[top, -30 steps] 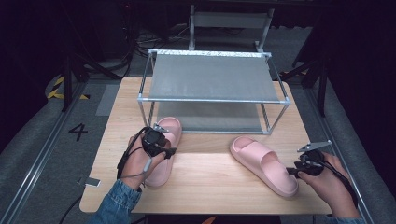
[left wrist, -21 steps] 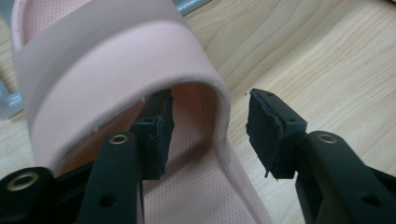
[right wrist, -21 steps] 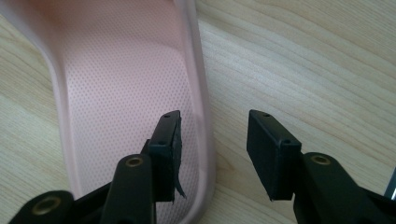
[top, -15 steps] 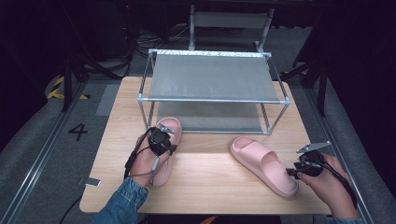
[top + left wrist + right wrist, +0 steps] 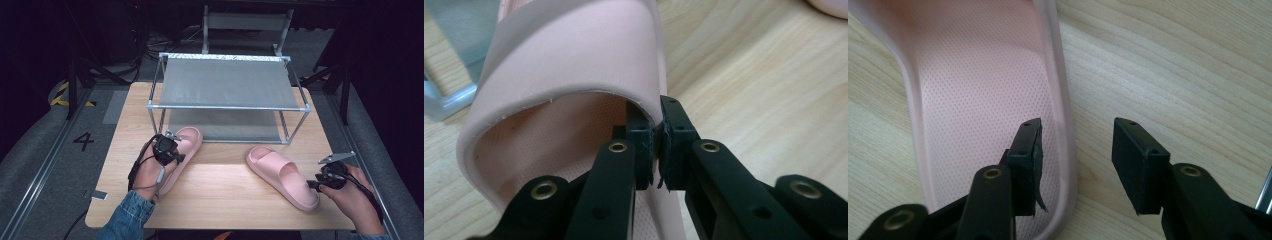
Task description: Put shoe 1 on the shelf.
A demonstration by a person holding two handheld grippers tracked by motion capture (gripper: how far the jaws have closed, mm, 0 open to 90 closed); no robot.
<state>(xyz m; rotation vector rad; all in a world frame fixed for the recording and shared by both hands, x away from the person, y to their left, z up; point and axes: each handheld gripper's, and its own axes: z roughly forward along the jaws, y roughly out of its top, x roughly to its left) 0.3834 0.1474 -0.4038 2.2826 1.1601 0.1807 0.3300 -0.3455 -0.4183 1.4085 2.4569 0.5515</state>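
We see a light wooden tabletop (image 5: 225,190) carrying a two-tier metal-framed rack with grey mesh shelves (image 5: 227,87) at its far half and two pink foam slide slippers in front of it

The left pink slipper (image 5: 182,147) lies on the tabletop just before the rack's left front leg, its toe end pointing up toward the rack. Our left gripper (image 5: 167,150), held in the left hand (image 5: 150,172), sits over this slipper. In the left gripper view the two black jaws are drawn together and clamped on the edge of the slipper's arched upper strap (image 5: 574,50), one jaw inside the strap and one outside; the thin pink rim is pinched between the pads. A corner of the rack's metal frame (image 5: 446,100) shows at the left of that view

The right pink slipper (image 5: 282,175) lies well apart from the first, angled with its toe end toward the rack's right front leg and its heel end toward the near right edge of the tabletop. Our right gripper (image 5: 312,183), held in the right hand (image 5: 352,192), is at that heel end. In the right gripper view its jaws stand apart, straddling the slipper's raised side rim (image 5: 1060,100): one jaw is over the dotted footbed (image 5: 973,100), the other over bare wood

A blue denim sleeve (image 5: 127,217) covers the left forearm
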